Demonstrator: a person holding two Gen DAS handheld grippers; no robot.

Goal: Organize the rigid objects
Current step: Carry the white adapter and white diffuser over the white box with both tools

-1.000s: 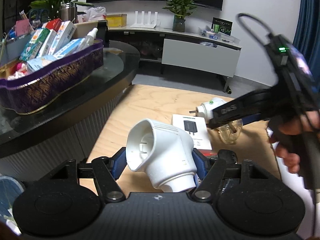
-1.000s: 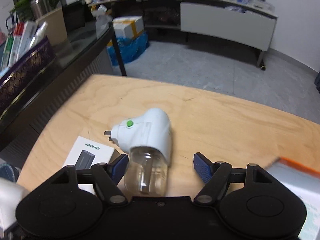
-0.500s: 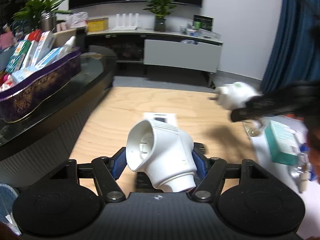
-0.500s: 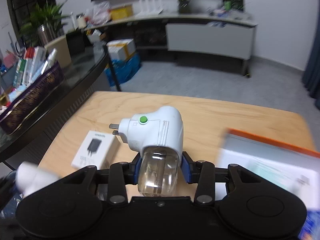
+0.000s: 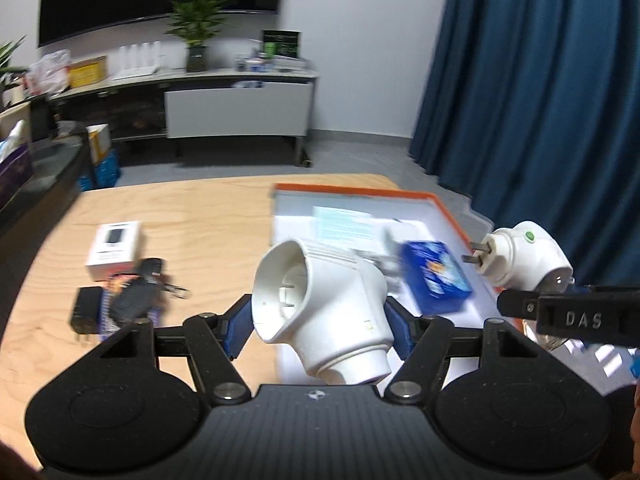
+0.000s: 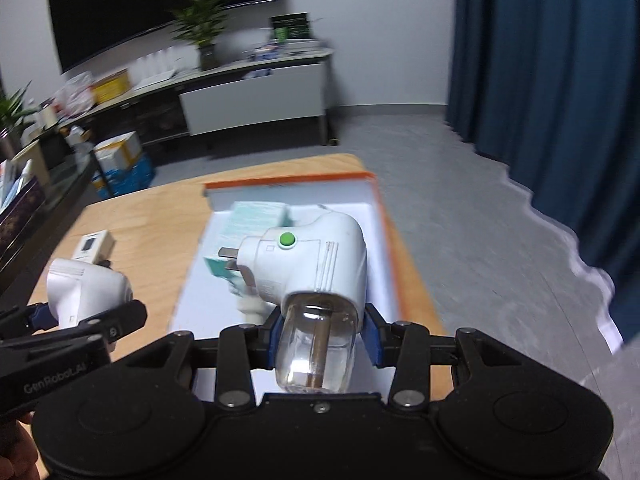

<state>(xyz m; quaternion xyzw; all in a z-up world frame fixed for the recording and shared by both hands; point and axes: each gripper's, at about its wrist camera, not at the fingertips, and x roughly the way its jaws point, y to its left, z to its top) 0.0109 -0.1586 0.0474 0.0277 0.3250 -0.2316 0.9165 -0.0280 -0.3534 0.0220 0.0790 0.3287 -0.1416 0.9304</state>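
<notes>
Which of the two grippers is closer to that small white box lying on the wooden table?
Left. The left gripper, holding a white plug unit, is nearer the small white box; the right gripper is over the orange-edged tray.

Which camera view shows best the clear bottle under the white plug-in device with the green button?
The right wrist view: the clear bottle sits close and whole between the right gripper pads, under the white plug-in device. In the left wrist view only a small part of the bottle shows, behind the gripper finger.

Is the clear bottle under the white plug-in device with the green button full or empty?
Nearly empty, it seems: the clear bottle looks see-through around a brown wick; the bottom may hold a little liquid, not certain. The right gripper clamps it.
</notes>
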